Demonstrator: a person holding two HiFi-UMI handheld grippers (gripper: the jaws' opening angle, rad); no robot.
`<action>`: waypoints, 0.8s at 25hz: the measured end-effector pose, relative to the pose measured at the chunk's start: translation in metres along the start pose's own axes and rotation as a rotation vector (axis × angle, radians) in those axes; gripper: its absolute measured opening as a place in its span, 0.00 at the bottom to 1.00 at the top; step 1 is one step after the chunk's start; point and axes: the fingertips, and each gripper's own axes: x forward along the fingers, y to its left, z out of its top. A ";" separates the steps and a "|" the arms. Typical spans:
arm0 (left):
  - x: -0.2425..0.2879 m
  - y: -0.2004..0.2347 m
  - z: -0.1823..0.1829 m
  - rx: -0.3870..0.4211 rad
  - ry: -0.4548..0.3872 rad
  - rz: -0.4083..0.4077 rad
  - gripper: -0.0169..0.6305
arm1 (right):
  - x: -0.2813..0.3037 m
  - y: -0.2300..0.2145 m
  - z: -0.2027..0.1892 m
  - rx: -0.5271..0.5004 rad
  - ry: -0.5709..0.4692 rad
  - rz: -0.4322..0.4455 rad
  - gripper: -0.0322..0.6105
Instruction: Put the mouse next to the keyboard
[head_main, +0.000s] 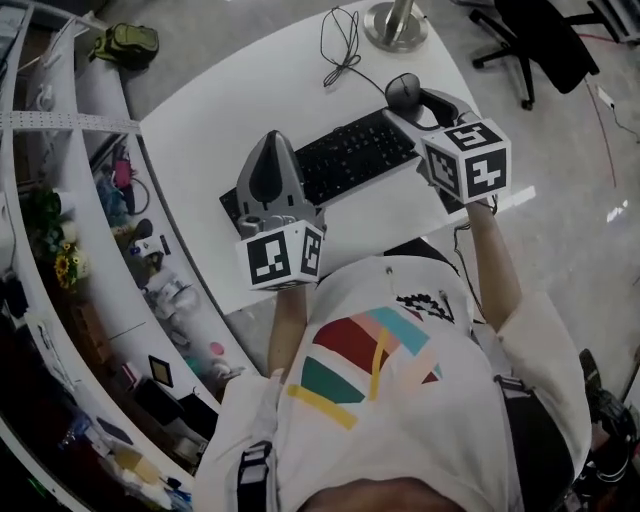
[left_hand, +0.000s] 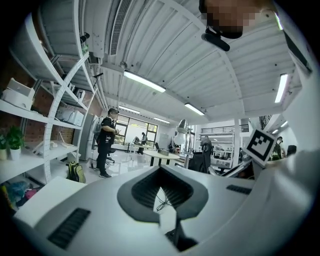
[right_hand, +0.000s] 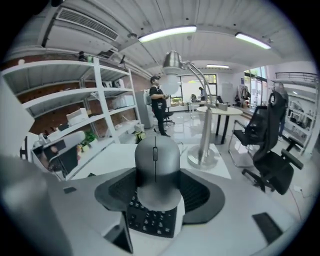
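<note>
Right claw (right_hand: 157, 186) is clamped on the mouse (head_main: 403, 90), one pad on each side of it, and holds it at the far right end of the keyboard (head_main: 345, 155) on the white counter (head_main: 240, 110); I cannot tell if the mouse touches the counter. Left claw (left_hand: 160, 185) has its jaws together with nothing inside and hangs over the left part of the keyboard. I judge the task nearly done: the mouse only needs to be set down beside the keyboard and released.
</note>
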 end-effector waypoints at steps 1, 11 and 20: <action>0.003 -0.004 -0.004 0.002 0.014 -0.010 0.09 | 0.000 -0.015 -0.011 0.022 0.027 -0.030 0.48; 0.021 -0.047 -0.045 -0.010 0.156 -0.062 0.09 | 0.017 -0.128 -0.132 0.157 0.363 -0.180 0.48; 0.025 -0.072 -0.050 0.011 0.174 -0.097 0.09 | 0.039 -0.125 -0.149 0.140 0.401 -0.139 0.48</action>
